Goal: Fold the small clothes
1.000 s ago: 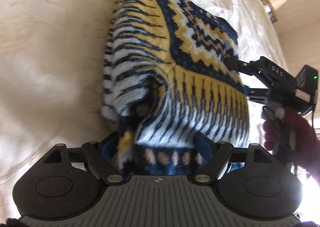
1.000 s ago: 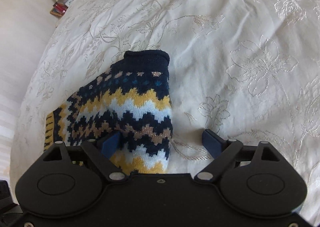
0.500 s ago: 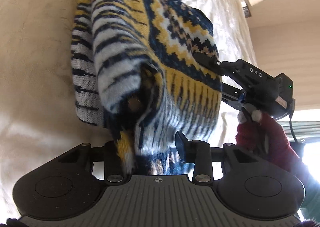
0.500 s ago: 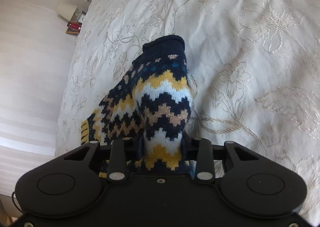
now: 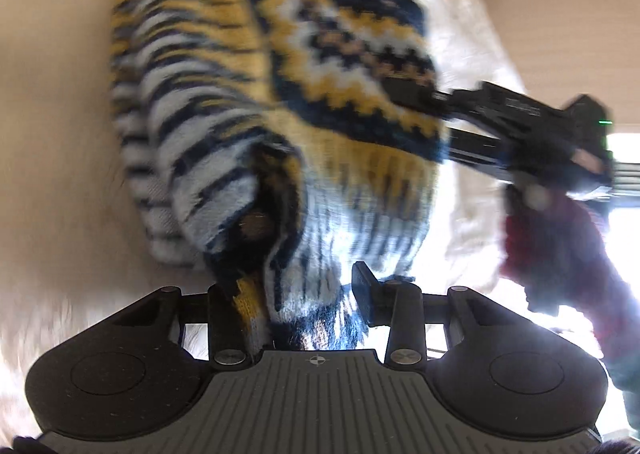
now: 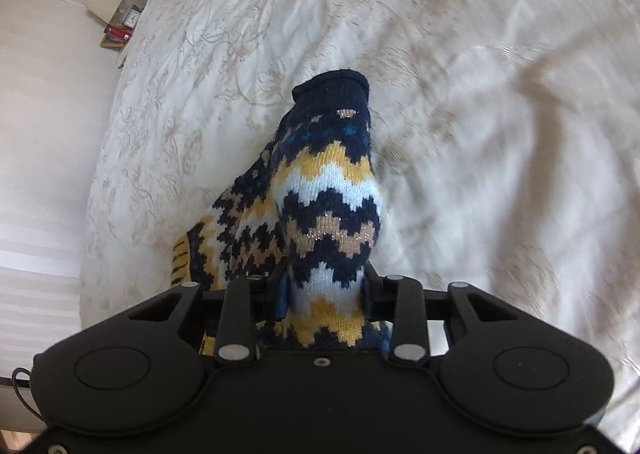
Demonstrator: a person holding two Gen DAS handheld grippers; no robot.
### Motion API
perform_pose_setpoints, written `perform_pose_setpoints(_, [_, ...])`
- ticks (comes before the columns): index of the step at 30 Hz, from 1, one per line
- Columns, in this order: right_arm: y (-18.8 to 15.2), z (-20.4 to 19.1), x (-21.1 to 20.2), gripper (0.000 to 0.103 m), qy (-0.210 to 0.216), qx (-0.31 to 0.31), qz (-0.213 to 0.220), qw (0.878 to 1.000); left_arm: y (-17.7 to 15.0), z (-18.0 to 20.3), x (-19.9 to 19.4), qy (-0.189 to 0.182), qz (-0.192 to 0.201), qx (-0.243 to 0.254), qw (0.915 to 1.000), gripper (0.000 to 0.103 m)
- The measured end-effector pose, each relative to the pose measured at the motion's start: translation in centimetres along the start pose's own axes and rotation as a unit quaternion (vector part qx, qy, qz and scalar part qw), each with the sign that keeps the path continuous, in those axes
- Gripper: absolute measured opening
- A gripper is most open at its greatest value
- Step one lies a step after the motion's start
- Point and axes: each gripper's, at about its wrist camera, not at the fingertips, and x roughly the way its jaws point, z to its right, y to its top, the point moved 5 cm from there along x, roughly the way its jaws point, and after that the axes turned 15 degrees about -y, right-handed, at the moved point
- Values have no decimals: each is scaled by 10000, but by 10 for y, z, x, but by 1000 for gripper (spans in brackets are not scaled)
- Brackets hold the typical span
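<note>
While both grippers pinch the sweater (image 5: 280, 94), left gripper (image 5: 296, 294) at its hem, right gripper (image 6: 324, 294) at a sleeve, jaws easing slightly, it extends forward over the bedspread (image 6: 480, 94).

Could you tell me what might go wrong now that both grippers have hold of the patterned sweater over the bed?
1. The left gripper pinches only a bunched edge of the knitted sweater; its jaws are opening slightly, so the knit could slip free.
2. The right gripper clamps a narrow sleeve fold; a pull could stretch it.
3. Loose layers could crumple on the bedspread, spoiling the fold.
</note>
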Motion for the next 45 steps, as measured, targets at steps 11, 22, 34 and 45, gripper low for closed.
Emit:
perform_pose_setpoints(11, [-33, 10, -23, 78, -487, -719, 490, 9950, -33, 49, -35, 1434, 745, 1011, 9817, 43])
perform_pose_setpoints(22, [-32, 30, -56, 86, -736, -556, 1146, 9891, 11, 103, -38, 1449, 1594, 1760, 9605, 49])
perform_pose_setpoints(34, [-11, 33, -51, 87, -1229, -467, 1324, 9824, 42, 33, -23, 2589, 1272, 1410, 9471, 50])
perform_pose_setpoints(45, [22, 9, 33, 95, -2060, -830, 549, 9735, 33, 32, -30, 2349, 1252, 1441, 9531, 52])
